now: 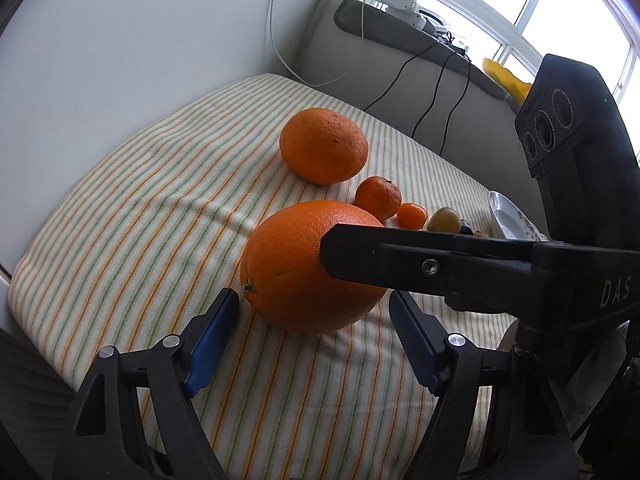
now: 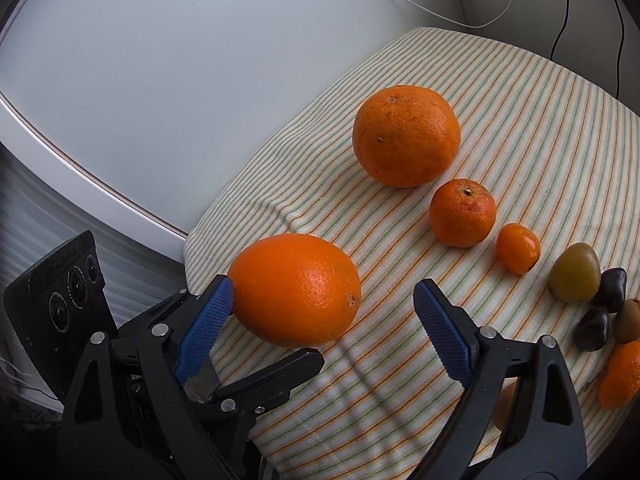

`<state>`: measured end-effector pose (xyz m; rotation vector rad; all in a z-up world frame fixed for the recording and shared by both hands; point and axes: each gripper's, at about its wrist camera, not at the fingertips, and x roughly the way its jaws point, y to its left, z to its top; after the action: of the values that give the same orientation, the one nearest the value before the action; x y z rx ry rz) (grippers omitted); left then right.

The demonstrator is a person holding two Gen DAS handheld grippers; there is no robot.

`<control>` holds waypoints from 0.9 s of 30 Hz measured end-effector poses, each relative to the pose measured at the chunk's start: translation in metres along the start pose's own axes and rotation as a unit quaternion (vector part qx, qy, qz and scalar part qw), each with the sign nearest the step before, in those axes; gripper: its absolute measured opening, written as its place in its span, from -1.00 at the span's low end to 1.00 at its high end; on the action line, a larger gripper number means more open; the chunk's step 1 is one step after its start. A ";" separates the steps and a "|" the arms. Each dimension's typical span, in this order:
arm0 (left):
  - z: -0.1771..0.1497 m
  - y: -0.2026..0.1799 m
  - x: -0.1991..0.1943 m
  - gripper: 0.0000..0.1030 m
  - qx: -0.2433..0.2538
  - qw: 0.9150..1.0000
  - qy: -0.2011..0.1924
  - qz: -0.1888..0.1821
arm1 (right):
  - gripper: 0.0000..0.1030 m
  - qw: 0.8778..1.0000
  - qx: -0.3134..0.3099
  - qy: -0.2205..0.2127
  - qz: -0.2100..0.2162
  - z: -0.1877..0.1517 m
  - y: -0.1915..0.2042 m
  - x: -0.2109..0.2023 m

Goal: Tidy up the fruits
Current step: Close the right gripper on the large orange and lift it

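Note:
A big smooth orange (image 1: 312,268) (image 2: 296,288) lies on the striped cloth (image 1: 132,224) (image 2: 540,128). My left gripper (image 1: 314,308) is open, its blue fingers either side of the orange's near end, not touching. My right gripper (image 2: 324,296) is open; its left pad (image 2: 204,328) touches the orange, its right pad stands apart. Behind runs a row by size: a second orange (image 1: 324,146) (image 2: 406,136), a mandarin (image 1: 378,197) (image 2: 462,213), a kumquat (image 1: 412,215) (image 2: 518,248), a yellow-green fruit (image 1: 445,220) (image 2: 575,278), then dark small fruits (image 2: 610,290).
A kiwi (image 2: 628,320) and another orange fruit (image 2: 620,376) lie at the right edge. A metal plate (image 1: 508,216) stands past the row. The white wall borders the cloth on the left. Cables hang behind. The right gripper's body (image 1: 500,272) crosses the left wrist view.

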<state>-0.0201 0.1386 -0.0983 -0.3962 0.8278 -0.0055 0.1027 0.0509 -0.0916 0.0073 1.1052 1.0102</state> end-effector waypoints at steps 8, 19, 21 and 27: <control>0.001 0.000 0.000 0.38 0.008 1.000 0.001 0.003 | 0.59 1.000 0.000 0.009 0.026 0.001 0.006 0.005; 0.000 -0.010 -0.001 0.38 0.036 0.999 0.003 0.018 | 0.44 0.999 0.000 0.013 0.036 -0.006 0.013 0.008; 0.001 -0.013 -0.001 0.38 0.037 0.999 0.003 0.017 | 0.44 0.999 -0.001 0.011 0.034 -0.008 0.013 0.006; 0.004 -0.026 0.001 0.38 0.048 0.999 0.002 0.008 | 0.44 1.000 0.009 -0.001 0.027 -0.012 0.006 -0.010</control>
<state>-0.0128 0.1155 -0.0881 -0.2989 0.8314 -0.0306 0.0896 0.0418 -0.0871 0.0527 1.1175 1.0488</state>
